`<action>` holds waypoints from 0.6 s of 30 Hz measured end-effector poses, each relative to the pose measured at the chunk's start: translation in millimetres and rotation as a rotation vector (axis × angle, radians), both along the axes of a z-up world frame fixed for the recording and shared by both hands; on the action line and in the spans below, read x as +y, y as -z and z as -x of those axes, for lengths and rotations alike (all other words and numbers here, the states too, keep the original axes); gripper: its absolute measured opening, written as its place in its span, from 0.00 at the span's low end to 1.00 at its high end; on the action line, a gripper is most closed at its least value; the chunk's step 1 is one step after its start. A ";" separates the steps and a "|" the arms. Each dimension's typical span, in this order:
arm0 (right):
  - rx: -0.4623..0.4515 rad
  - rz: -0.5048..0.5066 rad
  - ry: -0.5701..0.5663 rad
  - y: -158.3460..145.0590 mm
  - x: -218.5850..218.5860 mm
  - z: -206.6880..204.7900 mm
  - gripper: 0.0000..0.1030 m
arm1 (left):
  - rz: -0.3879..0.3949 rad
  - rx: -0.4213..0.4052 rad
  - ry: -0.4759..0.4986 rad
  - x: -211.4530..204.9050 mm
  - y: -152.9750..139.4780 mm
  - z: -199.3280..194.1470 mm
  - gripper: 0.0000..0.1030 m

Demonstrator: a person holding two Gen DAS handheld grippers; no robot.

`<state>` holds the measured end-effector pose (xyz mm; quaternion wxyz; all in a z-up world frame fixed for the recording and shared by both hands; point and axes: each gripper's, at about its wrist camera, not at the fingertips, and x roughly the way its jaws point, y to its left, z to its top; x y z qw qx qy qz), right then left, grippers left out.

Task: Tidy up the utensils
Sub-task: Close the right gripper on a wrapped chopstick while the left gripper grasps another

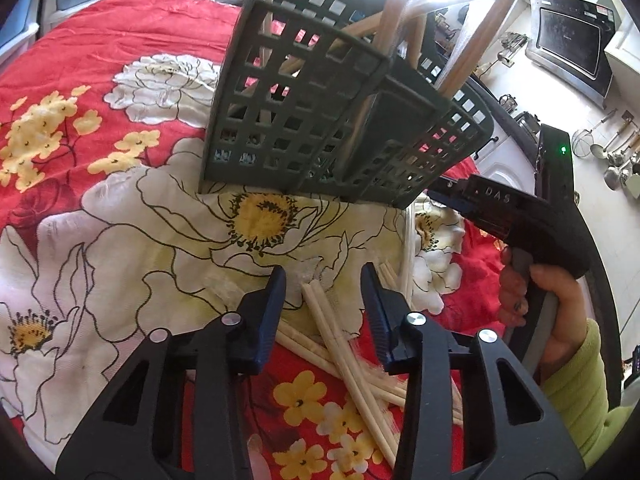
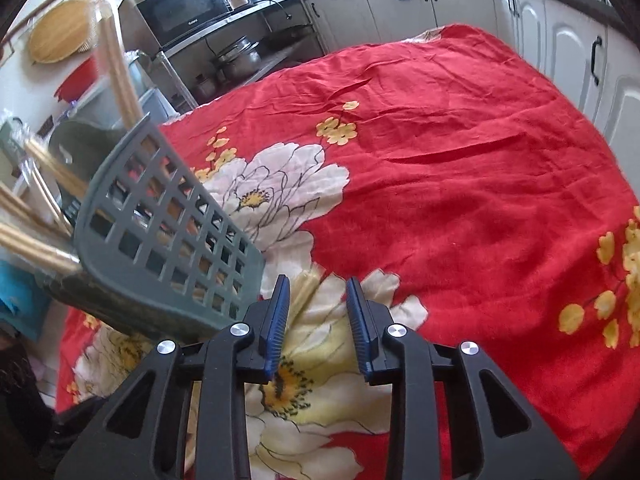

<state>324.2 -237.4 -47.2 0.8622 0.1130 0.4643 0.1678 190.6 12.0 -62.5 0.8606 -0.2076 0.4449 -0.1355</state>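
A dark green lattice utensil basket (image 1: 320,120) stands on the floral cloth and holds several wooden chopsticks (image 1: 394,12) upright. It also shows in the right wrist view (image 2: 168,236), left of my right gripper. A loose pile of pale chopsticks (image 1: 344,356) lies on the cloth. My left gripper (image 1: 324,276) is open and empty, its tips above the near ends of that pile. My right gripper (image 2: 318,288) is open and empty over the cloth, beside the basket's base. Its body (image 1: 520,216) shows in the left wrist view, held by a hand.
The red floral cloth (image 2: 460,160) covers the whole table. Behind it are a microwave (image 2: 180,8), pots on a shelf (image 2: 236,60) and white cabinets (image 2: 560,40). Hanging ladles (image 1: 612,152) and a black appliance (image 1: 572,40) are on the right.
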 end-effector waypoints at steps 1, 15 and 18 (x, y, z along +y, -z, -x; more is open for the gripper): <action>0.011 -0.004 -0.007 0.4 1.4 -1.6 0.27 | -0.002 0.002 0.002 -0.2 0.5 -0.9 0.28; 0.092 0.012 -0.043 11.7 6.0 -22.2 0.21 | 0.008 0.009 0.006 -0.6 1.9 -4.1 0.27; 0.092 0.025 -0.053 12.0 5.3 -20.5 0.19 | 0.002 0.012 0.006 -2.2 2.7 -4.8 0.27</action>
